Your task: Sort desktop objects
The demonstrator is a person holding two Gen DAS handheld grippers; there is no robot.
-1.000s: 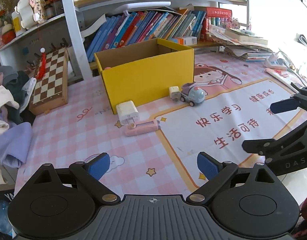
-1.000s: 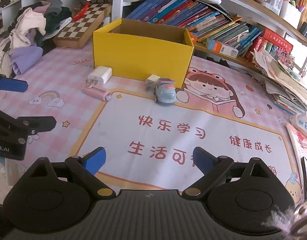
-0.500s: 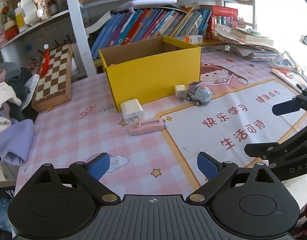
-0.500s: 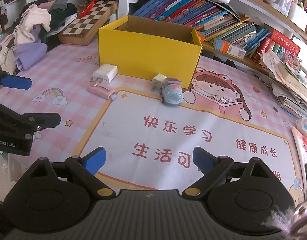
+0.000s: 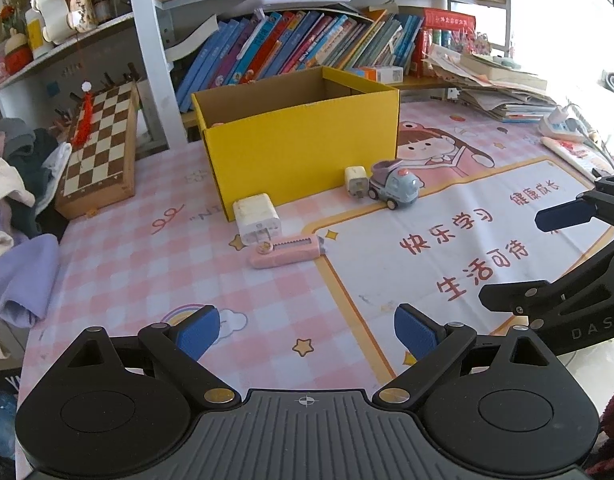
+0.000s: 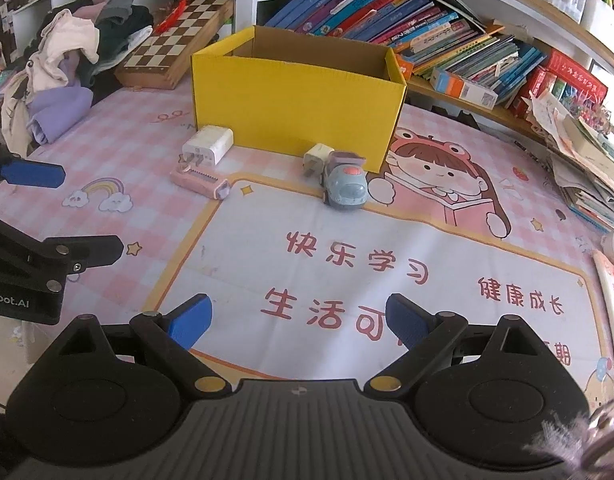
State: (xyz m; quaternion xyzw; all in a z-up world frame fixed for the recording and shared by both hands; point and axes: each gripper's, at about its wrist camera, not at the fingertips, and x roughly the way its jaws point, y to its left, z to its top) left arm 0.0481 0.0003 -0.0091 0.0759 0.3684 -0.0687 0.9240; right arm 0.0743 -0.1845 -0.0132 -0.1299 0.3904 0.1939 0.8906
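Note:
An open yellow cardboard box (image 5: 303,148) (image 6: 295,108) stands at the back of the pink desk mat. In front of it lie a large white charger (image 5: 256,217) (image 6: 208,146), a pink utility knife (image 5: 285,251) (image 6: 200,184), a small white plug (image 5: 355,181) (image 6: 314,159) and a blue toy truck (image 5: 395,189) (image 6: 344,191). My left gripper (image 5: 305,330) is open and empty, low over the mat, short of the knife. My right gripper (image 6: 299,320) is open and empty over the mat's white panel, short of the truck.
A chessboard box (image 5: 97,152) and a pile of clothes (image 6: 67,76) lie at the left. Bookshelves with slanted books (image 5: 307,48) run behind the box. Stacked papers (image 5: 499,92) and a power strip (image 5: 567,126) sit at the right.
Both grippers have moved forward towards the box; the objects appear closer and larger. Nothing on the mat has moved.

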